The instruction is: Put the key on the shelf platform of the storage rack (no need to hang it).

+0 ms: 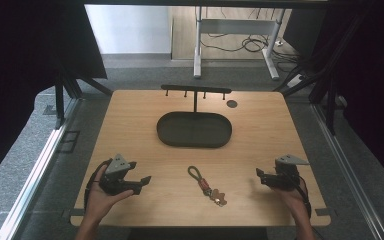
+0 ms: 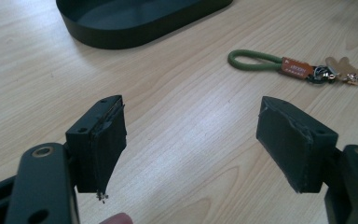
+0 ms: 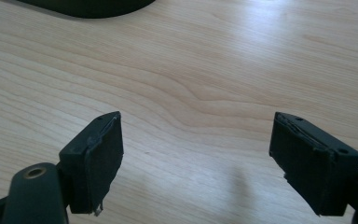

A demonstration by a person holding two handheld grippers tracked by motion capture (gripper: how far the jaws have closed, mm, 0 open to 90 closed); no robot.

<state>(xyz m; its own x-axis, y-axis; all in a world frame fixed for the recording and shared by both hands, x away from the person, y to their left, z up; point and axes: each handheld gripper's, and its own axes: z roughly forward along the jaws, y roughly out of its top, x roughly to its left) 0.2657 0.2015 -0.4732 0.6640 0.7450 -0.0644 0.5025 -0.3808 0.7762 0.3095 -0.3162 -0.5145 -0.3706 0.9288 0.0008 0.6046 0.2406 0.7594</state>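
So the keychain (image 1: 206, 186) with the green loop is just lying flat on the table (image 1: 260, 135) near the middle of the front edge, nothing touching it. The left gripper (image 1: 139, 183) sits by the front left corner and the right gripper (image 1: 260, 177) by the front right, both with jaws spread wide and holding nothing. The dark oval tray (image 1: 194, 129) is further back toward the far edge, with a little hook stand (image 1: 195, 91) right behind it.

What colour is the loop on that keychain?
Olive green, clearest in the left gripper view: keychain loop.
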